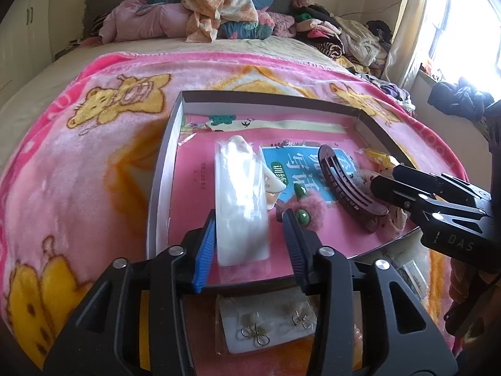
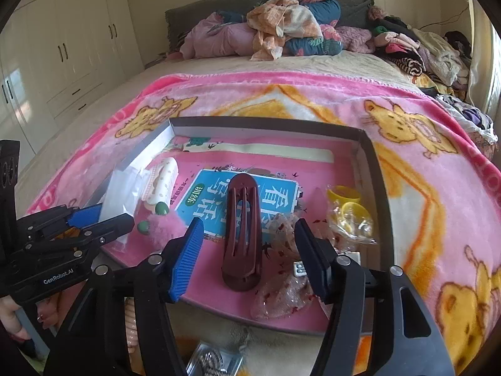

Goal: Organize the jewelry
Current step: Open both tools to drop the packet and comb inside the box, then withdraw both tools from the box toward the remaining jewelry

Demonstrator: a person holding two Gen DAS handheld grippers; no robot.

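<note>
A shallow grey box [image 1: 266,95] [image 2: 266,122] lies on the pink blanket, with a pink book as its floor. My left gripper [image 1: 250,246] [image 2: 116,216] stands open around a white packet in clear wrap [image 1: 241,206] [image 2: 120,188]; the right pad is clear of it. My right gripper [image 2: 250,258] [image 1: 385,181] is open astride a dark red hair clip [image 2: 242,228] [image 1: 347,188], with gaps on both sides. A pink fluffy clip with green beads [image 1: 300,216] [image 2: 162,225] lies between the two items.
A card of gold earrings [image 1: 269,329] sits on the blanket in front of the box. Inside the box are a bagged yellow piece [image 2: 350,213], a clear speckled bag [image 2: 281,294] and a white dotted clip [image 2: 162,181]. Clothes [image 2: 291,28] are piled at the headboard.
</note>
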